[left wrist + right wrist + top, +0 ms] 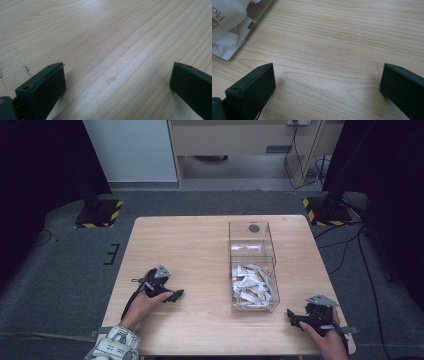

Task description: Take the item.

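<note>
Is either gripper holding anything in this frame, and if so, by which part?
Nothing is held. The left gripper and the right gripper both have their jaws wide apart over bare table, with the clear box of white packets untouched.

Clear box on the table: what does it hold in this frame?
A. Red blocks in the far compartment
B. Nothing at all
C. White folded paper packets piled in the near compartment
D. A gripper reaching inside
C. In the high view the clear box has white packets heaped in its near section, while the left gripper and right gripper rest on the table outside it, jaws open.
</note>
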Available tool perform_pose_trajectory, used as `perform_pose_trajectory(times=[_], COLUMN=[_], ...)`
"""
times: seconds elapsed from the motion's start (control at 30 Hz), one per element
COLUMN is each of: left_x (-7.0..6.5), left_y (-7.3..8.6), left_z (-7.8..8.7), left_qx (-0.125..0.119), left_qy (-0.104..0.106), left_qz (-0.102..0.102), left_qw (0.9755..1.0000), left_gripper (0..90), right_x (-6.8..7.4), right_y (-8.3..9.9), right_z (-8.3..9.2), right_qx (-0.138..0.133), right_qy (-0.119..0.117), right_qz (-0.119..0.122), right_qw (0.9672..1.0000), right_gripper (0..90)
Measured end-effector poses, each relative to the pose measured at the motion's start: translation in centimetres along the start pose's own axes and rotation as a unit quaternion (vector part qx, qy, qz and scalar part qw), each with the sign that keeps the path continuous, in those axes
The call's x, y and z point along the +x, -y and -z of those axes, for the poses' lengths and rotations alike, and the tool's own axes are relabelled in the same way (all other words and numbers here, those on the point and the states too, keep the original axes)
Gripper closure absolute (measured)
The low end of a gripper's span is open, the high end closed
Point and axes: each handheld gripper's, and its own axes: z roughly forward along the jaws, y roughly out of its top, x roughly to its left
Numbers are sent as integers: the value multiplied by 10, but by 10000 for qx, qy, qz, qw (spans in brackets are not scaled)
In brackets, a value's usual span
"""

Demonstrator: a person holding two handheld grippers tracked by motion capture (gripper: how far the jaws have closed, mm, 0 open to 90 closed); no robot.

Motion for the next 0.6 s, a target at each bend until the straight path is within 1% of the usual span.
perform_pose_trajectory(times=[0.23,0.37,0.47,0.53,0.6], left_x=[1,-1,-2,-4,-6], left_y=[0,-1,-2,-4,-4], left_z=[0,1,2,3,3], left_qx=[-46,-34,-66,-130,-136], left_qy=[-44,-121,-100,-65,-67], left_qz=[40,83,85,47,23], left_qw=[10000,9999,9999,9999,9999], left_gripper=[20,25,30,33,42], right_x=[0,0,0,0,0], right_y=[0,0,0,0,0], right_z=[0,0,0,0,0], right_qx=[1,2,1,1,8], right_qy=[-1,-1,-1,-4,-10], right_qz=[0,0,2,0,-7], right_qw=[10000,10000,10000,10000,10000], right_gripper=[5,5,5,5,7])
